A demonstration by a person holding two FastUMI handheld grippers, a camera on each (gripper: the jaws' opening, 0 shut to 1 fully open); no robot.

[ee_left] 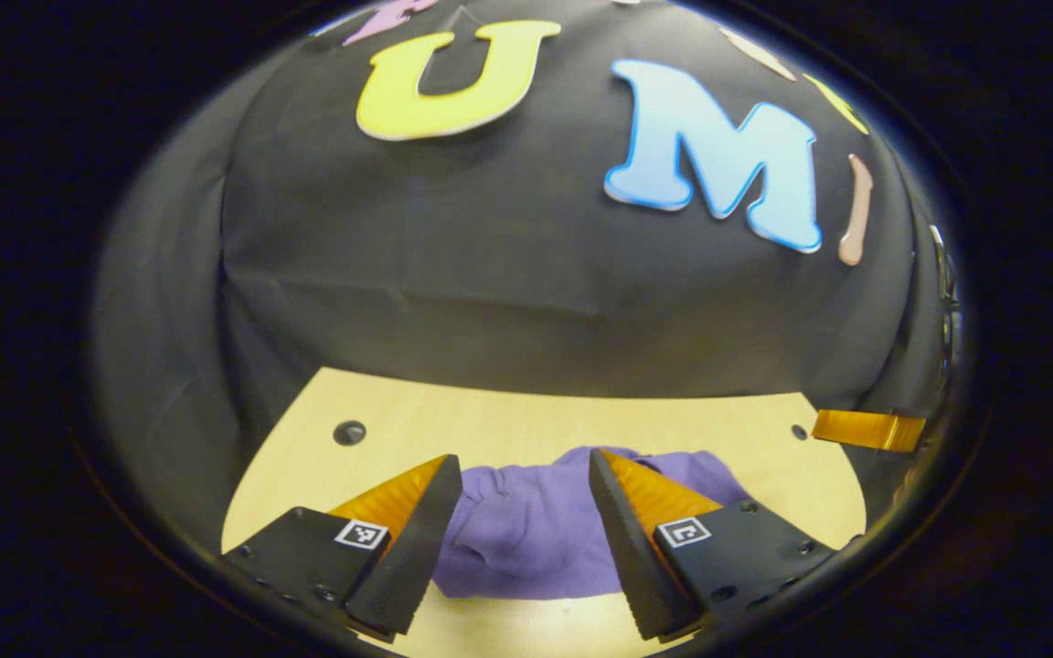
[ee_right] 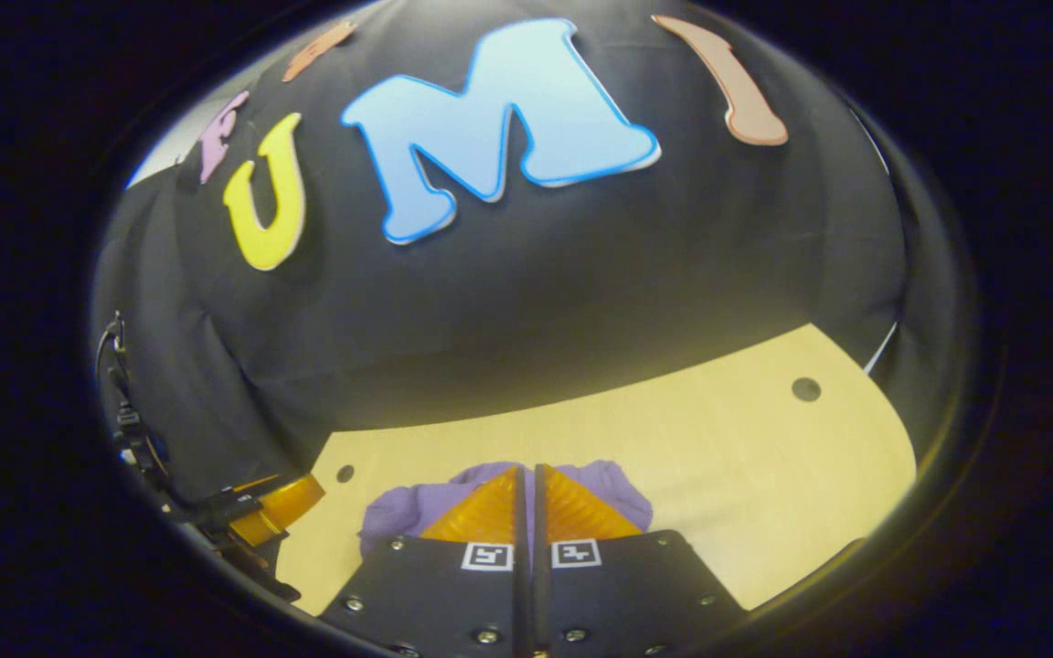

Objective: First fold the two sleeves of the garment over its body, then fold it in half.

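Left gripper spread wide, framing purple garment bunched on tabletop at 6 o'clock, probably ready for a sleeve; right gripper closed, apparently holding nothing.

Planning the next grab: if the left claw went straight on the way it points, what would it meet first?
Most likely the purple garment, bunched on the table between the open fingers of the left claw. Depth is uncertain.

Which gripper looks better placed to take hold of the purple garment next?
Left, probably. The left gripper is open with the purple garment lying between its fingers on the wooden table. The right gripper is shut, above the cloth.
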